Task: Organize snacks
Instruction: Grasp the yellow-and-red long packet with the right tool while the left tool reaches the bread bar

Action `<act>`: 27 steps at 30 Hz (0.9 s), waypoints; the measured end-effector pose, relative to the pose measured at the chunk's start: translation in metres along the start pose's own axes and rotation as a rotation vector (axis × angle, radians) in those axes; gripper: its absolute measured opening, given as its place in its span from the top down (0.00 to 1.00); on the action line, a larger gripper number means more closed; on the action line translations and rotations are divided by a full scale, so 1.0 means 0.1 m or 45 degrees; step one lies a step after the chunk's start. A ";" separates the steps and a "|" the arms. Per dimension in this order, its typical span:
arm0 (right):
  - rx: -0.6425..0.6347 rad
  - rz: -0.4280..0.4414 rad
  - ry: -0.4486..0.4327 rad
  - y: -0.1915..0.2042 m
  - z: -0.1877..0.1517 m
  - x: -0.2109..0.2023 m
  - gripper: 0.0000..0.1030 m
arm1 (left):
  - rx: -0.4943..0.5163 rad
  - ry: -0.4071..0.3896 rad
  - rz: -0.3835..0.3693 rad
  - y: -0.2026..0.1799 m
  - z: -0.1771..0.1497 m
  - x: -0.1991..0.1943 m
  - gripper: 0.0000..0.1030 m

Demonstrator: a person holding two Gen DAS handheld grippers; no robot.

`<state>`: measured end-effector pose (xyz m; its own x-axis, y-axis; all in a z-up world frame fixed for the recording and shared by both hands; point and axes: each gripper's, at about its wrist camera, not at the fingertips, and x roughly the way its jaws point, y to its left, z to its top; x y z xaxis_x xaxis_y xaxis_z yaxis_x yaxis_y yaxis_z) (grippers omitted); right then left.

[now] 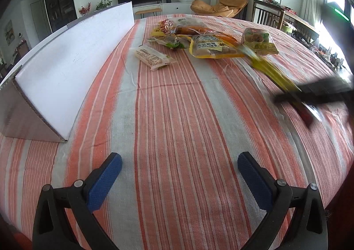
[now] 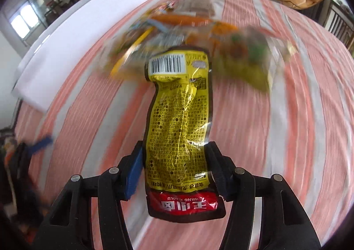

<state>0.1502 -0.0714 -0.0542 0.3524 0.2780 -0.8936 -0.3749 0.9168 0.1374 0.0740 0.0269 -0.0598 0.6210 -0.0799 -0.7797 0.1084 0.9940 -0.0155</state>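
Right wrist view: the right gripper (image 2: 174, 166) is seen clamped on a yellow packet (image 2: 177, 126), held above the striped cloth (image 2: 287, 117). The snack pile (image 2: 183, 28) lies beyond, blurred. The left gripper (image 1: 179, 174) is held wide open and empty, near a white box (image 1: 66, 68).

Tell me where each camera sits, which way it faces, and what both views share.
Left wrist view: on the left gripper, looking forward and down over the striped tablecloth towards the snack pile; its two blue-padded fingers stand open and empty.
Right wrist view: on the right gripper, tilted down at the table; its fingers clamp a yellow snack packet.
Shared: the white cardboard box, the tablecloth, the pile, the packet, and each view catches the other gripper.
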 end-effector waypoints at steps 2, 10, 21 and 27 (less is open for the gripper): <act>-0.021 -0.021 -0.026 0.03 -0.32 -0.16 0.43 | -0.003 -0.003 0.002 0.00 0.00 0.00 0.00; 0.212 -0.359 -0.197 -0.42 -0.83 -0.43 0.41 | -0.011 -0.017 0.000 -0.01 -0.02 -0.01 0.00; 0.190 -0.339 -0.301 -0.36 -0.87 -0.36 0.24 | -0.371 0.161 -0.112 0.45 0.76 0.25 0.00; 0.183 -0.324 -0.304 -0.38 -0.85 -0.33 0.23 | -0.402 0.202 0.048 0.60 1.41 0.81 0.18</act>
<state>0.0803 -0.1398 -0.0663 0.6151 0.0792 -0.7845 -0.1309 0.9914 -0.0026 0.2402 0.0692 -0.0357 0.4893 -0.0546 -0.8704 -0.1729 0.9722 -0.1581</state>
